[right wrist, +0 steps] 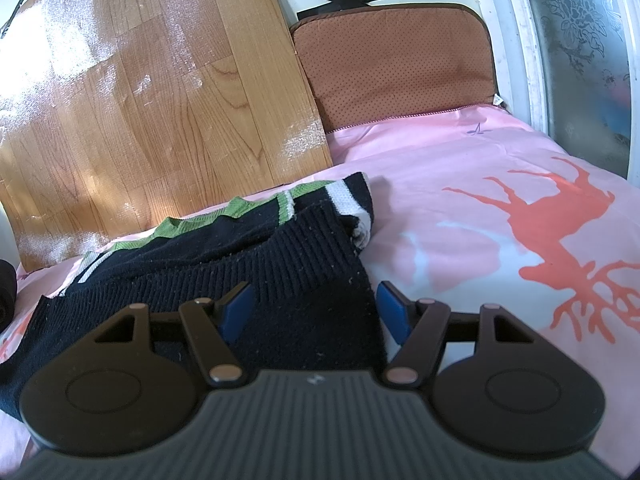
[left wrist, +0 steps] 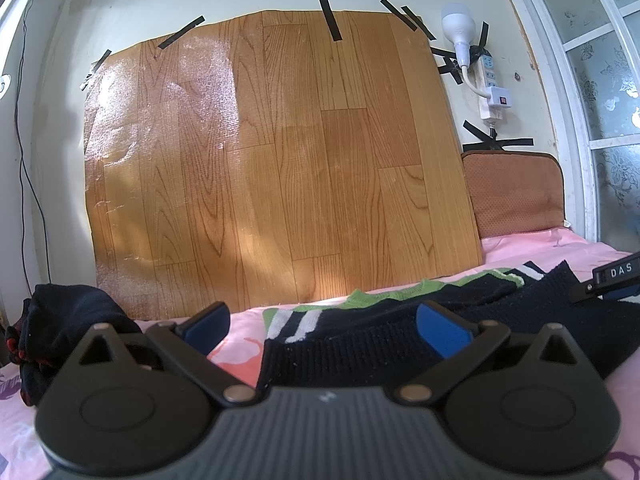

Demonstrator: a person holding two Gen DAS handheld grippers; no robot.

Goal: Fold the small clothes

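Observation:
A small black knit sweater (left wrist: pixel 400 328) with green and white striped trim lies rumpled on the pink bedsheet (left wrist: pixel 236 344). My left gripper (left wrist: pixel 324 324) is open, its blue pads (left wrist: pixel 440 330) spread over the sweater's left ribbed edge. In the right wrist view the same sweater (right wrist: pixel 240 256) lies ahead and to the left. My right gripper (right wrist: pixel 316 308) is open with the sweater's right ribbed corner lying between its blue pads (right wrist: pixel 390 308). The other gripper's tip (left wrist: pixel 612 278) shows at the right edge of the left wrist view.
A wood-pattern board (left wrist: pixel 272 152) leans taped against the wall behind the bed. A brown cushion (right wrist: pixel 396 64) stands at the headboard. A dark bundle of clothes (left wrist: pixel 60 320) lies at the far left. A power strip and bulb (left wrist: pixel 476 60) hang on the wall.

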